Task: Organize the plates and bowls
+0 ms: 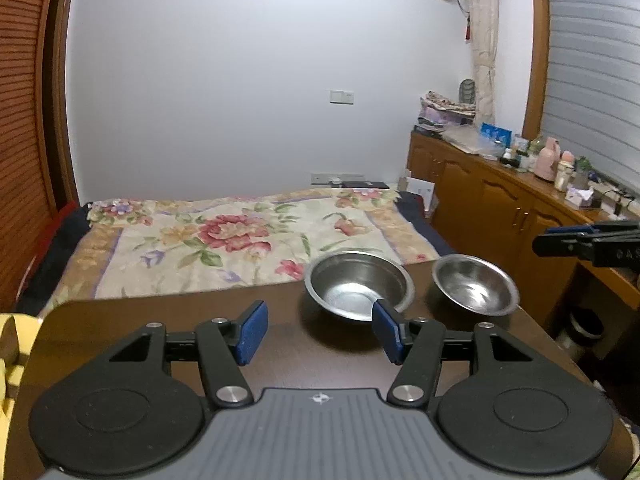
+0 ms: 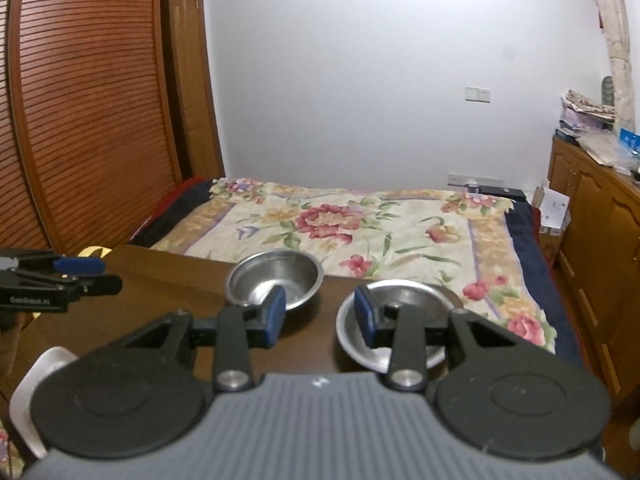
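Hovering empty with jaws parted, the left gripper [image 1: 319,333] and right gripper [image 2: 320,317] face two bowls side by side: left bowl [image 1: 359,285], right bowl [image 2: 396,322], each nearest its own side.

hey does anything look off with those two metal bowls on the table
Nothing stands out. Both bowls sit upright, empty and apart near the table's far edge; no dents or spills show.

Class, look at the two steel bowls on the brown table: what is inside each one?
Left steel bowl: nothing visible, only shiny metal. Right steel bowl: likewise appears bare. From the right wrist view, the right gripper covers part of its inside, and a fingertip covers part of the left bowl.
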A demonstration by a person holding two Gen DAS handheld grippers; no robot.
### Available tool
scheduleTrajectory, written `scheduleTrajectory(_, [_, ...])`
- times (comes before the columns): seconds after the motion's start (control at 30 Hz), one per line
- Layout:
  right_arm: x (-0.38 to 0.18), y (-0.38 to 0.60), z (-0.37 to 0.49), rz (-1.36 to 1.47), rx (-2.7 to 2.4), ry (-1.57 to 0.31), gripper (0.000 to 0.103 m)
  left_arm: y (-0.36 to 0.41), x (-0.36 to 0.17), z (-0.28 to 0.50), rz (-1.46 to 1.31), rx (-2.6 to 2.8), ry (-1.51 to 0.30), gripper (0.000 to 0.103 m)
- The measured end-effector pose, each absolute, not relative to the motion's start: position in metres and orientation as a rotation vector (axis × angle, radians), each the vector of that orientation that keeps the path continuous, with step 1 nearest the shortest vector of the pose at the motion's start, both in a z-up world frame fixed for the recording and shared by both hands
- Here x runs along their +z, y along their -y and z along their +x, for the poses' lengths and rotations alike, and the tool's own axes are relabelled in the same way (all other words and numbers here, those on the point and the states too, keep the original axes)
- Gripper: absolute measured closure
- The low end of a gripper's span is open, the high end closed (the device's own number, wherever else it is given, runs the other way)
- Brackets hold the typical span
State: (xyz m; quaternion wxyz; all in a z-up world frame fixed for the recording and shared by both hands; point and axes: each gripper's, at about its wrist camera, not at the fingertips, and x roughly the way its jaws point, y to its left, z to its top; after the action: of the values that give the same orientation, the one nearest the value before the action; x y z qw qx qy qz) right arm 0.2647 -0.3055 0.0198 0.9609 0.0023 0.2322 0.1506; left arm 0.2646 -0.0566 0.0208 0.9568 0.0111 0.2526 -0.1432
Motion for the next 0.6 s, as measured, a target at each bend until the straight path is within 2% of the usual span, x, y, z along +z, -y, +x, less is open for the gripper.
scheduleTrajectory(0.6, [-0.027,0.283,0.366,0.058,0.405,-0.593,0.064,0.077,-0.02,0.351,0.044,-0.296,-0.582,0.041])
